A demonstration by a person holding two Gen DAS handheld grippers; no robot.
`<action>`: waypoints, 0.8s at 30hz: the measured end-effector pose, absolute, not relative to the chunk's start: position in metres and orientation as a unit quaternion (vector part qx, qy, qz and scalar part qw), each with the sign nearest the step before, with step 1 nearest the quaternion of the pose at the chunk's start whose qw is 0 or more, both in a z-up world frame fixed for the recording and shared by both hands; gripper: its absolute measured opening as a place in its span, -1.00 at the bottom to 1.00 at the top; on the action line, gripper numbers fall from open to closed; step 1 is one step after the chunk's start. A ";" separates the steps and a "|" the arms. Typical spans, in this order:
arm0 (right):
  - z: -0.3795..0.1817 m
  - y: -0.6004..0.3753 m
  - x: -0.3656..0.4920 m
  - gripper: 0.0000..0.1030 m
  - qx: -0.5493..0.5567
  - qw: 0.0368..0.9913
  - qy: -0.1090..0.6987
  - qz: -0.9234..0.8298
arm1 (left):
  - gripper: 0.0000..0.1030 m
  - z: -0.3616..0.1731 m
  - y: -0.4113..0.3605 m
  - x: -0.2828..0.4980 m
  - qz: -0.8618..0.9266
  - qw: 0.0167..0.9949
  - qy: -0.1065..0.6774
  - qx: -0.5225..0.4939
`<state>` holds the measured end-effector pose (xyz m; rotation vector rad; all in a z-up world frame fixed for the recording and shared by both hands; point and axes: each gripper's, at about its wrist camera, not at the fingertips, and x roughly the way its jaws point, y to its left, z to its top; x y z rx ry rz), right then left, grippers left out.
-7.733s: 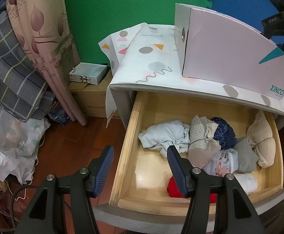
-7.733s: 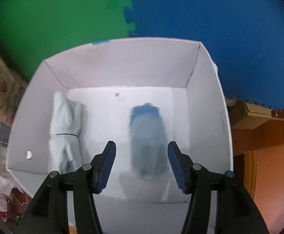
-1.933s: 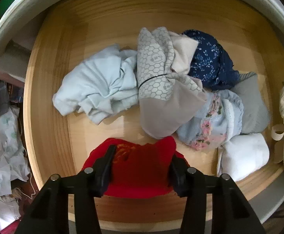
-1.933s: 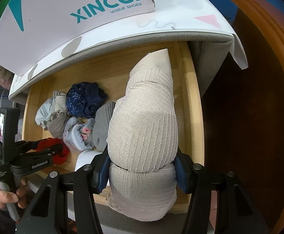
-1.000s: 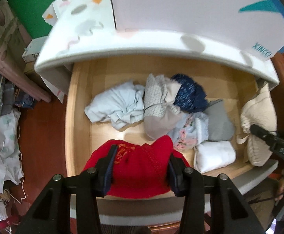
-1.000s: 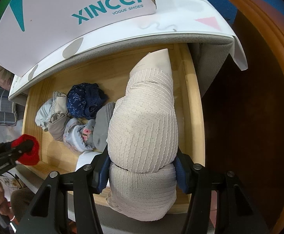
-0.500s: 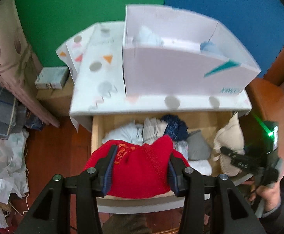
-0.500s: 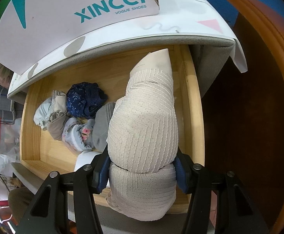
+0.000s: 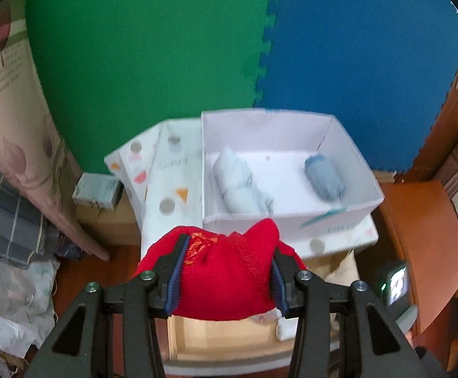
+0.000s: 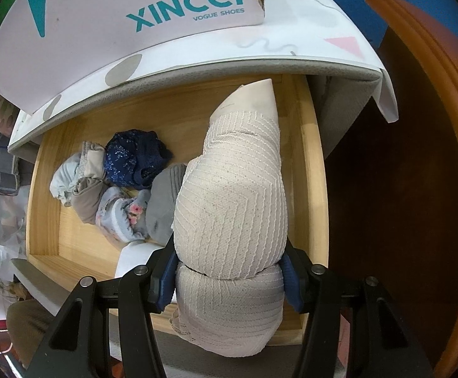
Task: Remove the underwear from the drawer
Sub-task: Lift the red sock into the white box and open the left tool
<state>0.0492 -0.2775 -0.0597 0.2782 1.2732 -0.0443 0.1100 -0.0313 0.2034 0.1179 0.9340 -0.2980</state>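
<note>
1. Pinching a red underwear bundle [image 9: 225, 277], the left tongs [image 9: 225, 278] hold it high above the open drawer [image 9: 216, 340], in front of the white shoe box [image 9: 348, 201].
2. Inside that box lie a pale blue roll [image 9: 238, 186] and a darker blue roll [image 9: 325, 181].
3. The right tongs [image 10: 230, 272] are pressed on a cream ribbed underwear roll [image 10: 232, 217] at the right side of the drawer [image 10: 310, 170].
4. Beside it in the drawer are a navy bundle [image 10: 132, 159], a grey one [image 10: 164, 201] and a floral one [image 10: 120, 215].
</note>
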 end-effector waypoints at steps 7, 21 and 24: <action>-0.058 -0.276 0.053 0.02 0.120 0.795 0.594 -0.021 | -0.10 0.232 -0.060 0.150 -0.139 0.902 0.402 0.075; -0.055 -0.271 0.052 0.02 0.112 0.800 0.589 -0.014 | -0.08 0.167 -0.109 0.227 -0.130 0.885 0.432 0.118; -0.056 -0.271 0.052 0.02 0.114 0.799 0.590 -0.012 | -0.08 0.147 -0.112 0.234 -0.124 0.877 0.447 0.123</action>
